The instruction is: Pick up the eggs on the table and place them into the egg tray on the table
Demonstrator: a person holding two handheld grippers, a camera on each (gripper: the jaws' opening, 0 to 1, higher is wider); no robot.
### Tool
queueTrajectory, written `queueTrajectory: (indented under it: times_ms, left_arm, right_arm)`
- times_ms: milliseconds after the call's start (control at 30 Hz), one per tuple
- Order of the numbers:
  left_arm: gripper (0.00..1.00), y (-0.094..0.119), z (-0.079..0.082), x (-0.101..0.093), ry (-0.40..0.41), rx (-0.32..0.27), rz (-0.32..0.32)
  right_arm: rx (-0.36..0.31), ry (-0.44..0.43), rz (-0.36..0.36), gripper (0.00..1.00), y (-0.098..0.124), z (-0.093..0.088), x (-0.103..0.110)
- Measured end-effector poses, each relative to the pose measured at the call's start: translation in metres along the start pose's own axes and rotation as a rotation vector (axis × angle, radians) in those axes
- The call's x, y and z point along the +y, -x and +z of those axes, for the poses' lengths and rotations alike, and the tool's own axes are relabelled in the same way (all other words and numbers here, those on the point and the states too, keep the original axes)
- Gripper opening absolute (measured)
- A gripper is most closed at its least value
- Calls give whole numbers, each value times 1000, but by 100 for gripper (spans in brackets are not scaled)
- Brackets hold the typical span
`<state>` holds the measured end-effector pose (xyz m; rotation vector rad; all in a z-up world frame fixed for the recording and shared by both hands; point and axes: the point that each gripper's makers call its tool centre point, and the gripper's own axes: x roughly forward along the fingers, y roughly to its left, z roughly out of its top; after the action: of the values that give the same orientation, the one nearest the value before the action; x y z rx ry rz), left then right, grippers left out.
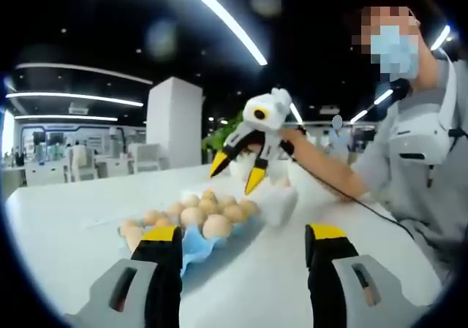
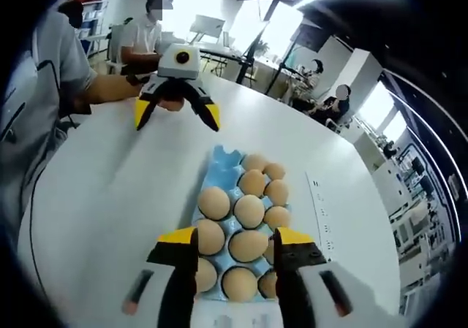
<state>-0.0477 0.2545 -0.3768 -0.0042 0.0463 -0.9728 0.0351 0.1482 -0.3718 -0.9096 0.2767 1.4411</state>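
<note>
Blue egg tray [image 2: 223, 169] on the white table [image 2: 110, 196], full of eggs [image 2: 248, 211]. Right gripper [image 2: 232, 258] above the tray, jaws released. Left gripper [image 1: 243, 249] nearby, spread wide, grasping nothing.

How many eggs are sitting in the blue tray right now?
10 visible in the right gripper view, all in the blue egg tray: eggs fill three rows running from the far end toward the right gripper, whose jaws may hide more.
</note>
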Motion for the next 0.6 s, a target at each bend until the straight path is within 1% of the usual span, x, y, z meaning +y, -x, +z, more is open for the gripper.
queueTrajectory:
  times_ms: [100,200,233,267,367,400,467,600]
  left_arm:
    - [69,0,0,0,-2,2,0]
    - [69,0,0,1,-1,2,0]
    - [69,0,-1,1,-2,3,0]
    - [69,0,-1,1,-2,3,0]
    - [69,-1,-1,0,-2,4,-2]
    - [69,-1,-1,0,-3,5,-2]
    - [69,-1,-1,0,-5,8,-3]
    - [69,-3,-2,-2,-8,12,-6]
  right_arm:
    - [29,1,-23,44,5,-5,-3]
    - [63,-4,-63,44,12,-12,-9]
    - [84,-15,-74,45,15,-16,-11]
    - [98,-22,-77,46,17,-19,-11]
    - [114,-64,-87,54,23,-27,-14]
    - [129,-80,-90,55,25,-31,-14]
    - [149,-77,-107,54,28,-35,-16]
    - [205,-109,-111,54,36,-49,-14]
